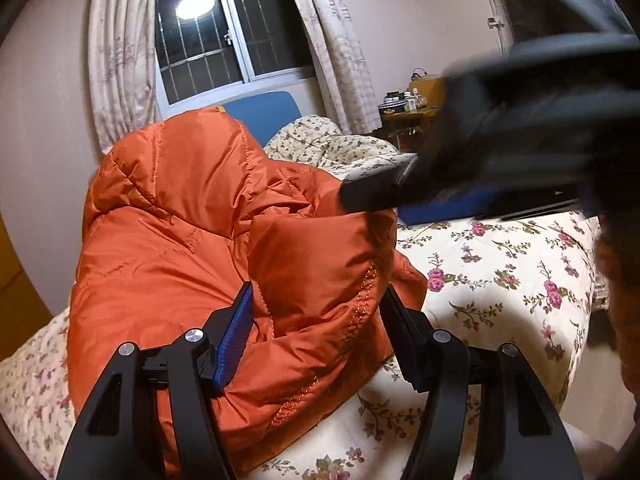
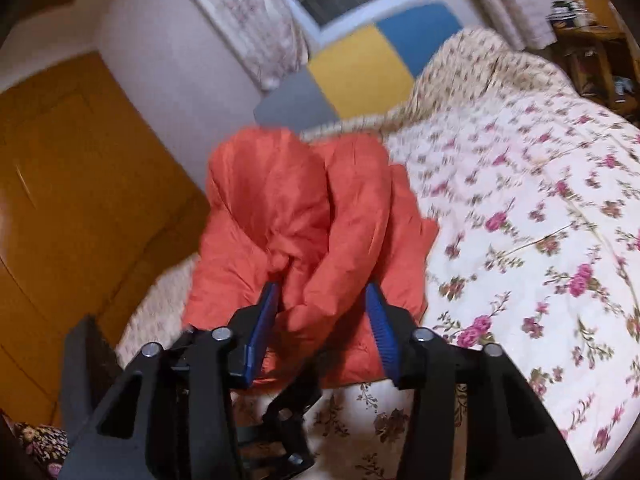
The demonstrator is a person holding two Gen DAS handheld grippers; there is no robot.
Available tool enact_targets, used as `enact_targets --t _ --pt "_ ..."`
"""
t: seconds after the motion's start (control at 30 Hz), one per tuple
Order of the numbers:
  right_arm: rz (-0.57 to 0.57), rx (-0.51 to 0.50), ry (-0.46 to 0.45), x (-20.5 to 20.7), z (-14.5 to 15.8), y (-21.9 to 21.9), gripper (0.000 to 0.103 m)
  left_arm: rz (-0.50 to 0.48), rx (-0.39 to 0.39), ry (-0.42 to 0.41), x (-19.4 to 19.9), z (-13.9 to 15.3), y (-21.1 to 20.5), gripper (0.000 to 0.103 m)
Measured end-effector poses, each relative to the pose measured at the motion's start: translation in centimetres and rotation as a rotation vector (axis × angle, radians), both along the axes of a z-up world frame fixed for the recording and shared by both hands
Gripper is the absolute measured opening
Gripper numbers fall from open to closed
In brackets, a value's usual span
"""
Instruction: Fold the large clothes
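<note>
An orange quilted puffer jacket [image 1: 180,240] lies bunched on a floral bed [image 1: 500,280]. My left gripper [image 1: 320,304] has its blue-padded jaws wide apart around a thick fold of the jacket's hem, and I cannot tell whether the pads press it. My right gripper [image 2: 322,300] also stands with jaws apart around a bunched fold of the jacket [image 2: 296,216]. The right gripper shows blurred in the left wrist view [image 1: 384,196], above the jacket's top edge. The left gripper's body shows below in the right wrist view [image 2: 288,420].
The floral bedspread [image 2: 520,240] stretches to the right. A rumpled quilt [image 1: 320,140] and blue headboard [image 1: 264,112] lie behind. A window with curtains [image 1: 224,40] is at the back, a cluttered nightstand [image 1: 408,112] at right, and a wooden wardrobe [image 2: 72,200] at left.
</note>
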State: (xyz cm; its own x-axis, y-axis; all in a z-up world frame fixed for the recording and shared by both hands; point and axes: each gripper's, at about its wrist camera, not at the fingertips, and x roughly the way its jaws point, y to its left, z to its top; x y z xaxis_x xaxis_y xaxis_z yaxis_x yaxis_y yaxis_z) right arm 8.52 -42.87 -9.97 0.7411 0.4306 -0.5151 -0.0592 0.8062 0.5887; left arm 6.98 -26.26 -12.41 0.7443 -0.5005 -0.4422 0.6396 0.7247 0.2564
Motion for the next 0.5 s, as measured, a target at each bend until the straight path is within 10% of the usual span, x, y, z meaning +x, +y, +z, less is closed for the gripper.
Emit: enact_targets --t 0.27,0.5 --pt "-0.064 -0.108 0.138 0.6 -4.5 0.6 0.004 -0.071 -0.008 0.05 -1.8 0.7 3.7 0.062" --pt "-0.093 -0.134 0.121 0.3 -5.4 1.0 0.003 0.139 -0.184 0.106 0.0 2.5 9.9 0.062"
